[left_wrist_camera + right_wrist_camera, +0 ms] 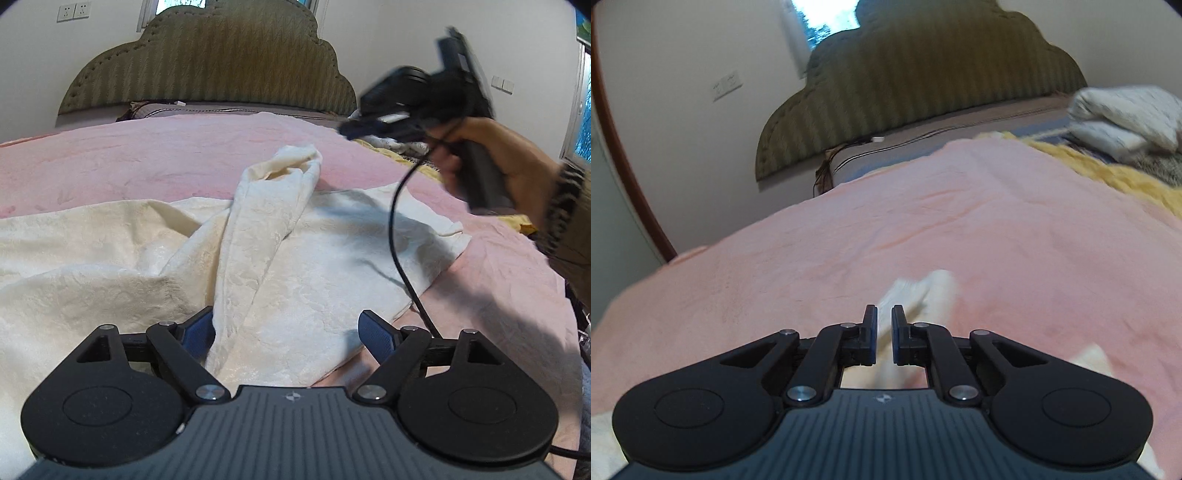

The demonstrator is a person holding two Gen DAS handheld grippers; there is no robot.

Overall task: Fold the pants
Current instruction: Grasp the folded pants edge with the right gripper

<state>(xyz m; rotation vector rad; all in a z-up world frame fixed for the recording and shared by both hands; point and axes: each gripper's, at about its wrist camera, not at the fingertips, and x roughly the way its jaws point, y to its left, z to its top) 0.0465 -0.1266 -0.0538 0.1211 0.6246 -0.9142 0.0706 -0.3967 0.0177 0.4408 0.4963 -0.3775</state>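
Observation:
Cream-white pants lie spread on the pink bedspread. One leg is folded back into a raised ridge running away from me, its hem standing up. My left gripper is open just above the near edge of the pants, its left pad against the ridge. My right gripper hovers in the air at the upper right, blurred, in a hand. In the right wrist view the right gripper is nearly shut with a narrow gap and holds nothing; a blurred bit of the pants lies below it.
An olive padded headboard stands at the far end of the bed. A yellow blanket and folded white cloths lie at the far right. A black cable hangs from the right gripper over the pants.

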